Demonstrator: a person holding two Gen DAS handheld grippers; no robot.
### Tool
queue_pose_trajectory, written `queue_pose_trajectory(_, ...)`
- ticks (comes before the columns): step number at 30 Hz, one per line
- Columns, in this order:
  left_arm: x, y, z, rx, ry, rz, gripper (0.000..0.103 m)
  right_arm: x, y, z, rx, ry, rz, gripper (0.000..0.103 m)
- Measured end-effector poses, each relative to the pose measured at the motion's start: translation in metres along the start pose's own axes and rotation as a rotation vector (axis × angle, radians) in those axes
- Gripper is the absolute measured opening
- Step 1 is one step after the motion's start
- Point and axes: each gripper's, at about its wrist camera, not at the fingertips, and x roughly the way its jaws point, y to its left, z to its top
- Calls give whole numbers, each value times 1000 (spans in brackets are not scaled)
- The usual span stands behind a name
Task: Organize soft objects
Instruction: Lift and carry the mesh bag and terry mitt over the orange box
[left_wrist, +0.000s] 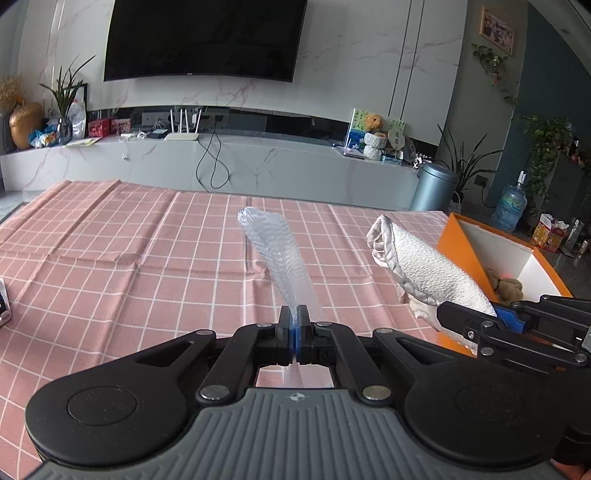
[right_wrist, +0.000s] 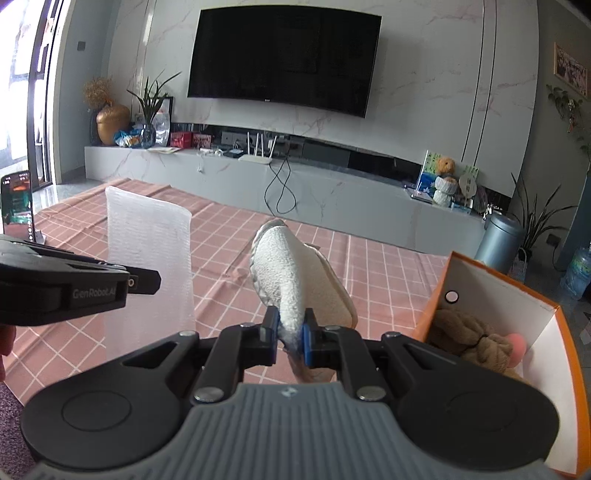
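My left gripper (left_wrist: 294, 318) is shut on a clear bubble-wrap sheet (left_wrist: 277, 254) and holds it upright above the pink checked tablecloth (left_wrist: 110, 240). The sheet also shows in the right wrist view (right_wrist: 151, 254). My right gripper (right_wrist: 291, 325) is shut on a rolled white towel with beige lining (right_wrist: 284, 273), held above the table. The towel shows in the left wrist view (left_wrist: 424, 269) to the right of the bubble wrap. An orange box (right_wrist: 554, 354) with a brown plush toy (right_wrist: 472, 343) inside stands at the right.
A phone on a stand (right_wrist: 16, 206) sits at the table's far left. Beyond the table are a marble TV console (left_wrist: 221, 158), a wall TV, a grey bin (left_wrist: 432, 184) and plants.
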Motion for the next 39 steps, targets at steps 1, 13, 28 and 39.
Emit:
queue_pose_trajectory(1,-3,-3,1,6,-8,-4,1,-6,-2,0,4,-8,1,10)
queue_pose_trajectory(13,-23,-34,11,75,-82,-44,1,-58,-33,-3,34,-98,-81,10)
queue_pose_trajectory(28,-20,-89,32,158,-151,-201,1,-86,-92,-5,115,-128,-222,11)
queue_pose_trajectory(39,-2,-150,49,241,-181,-357,1,-97,-135,-7,166,-126,-297,11)
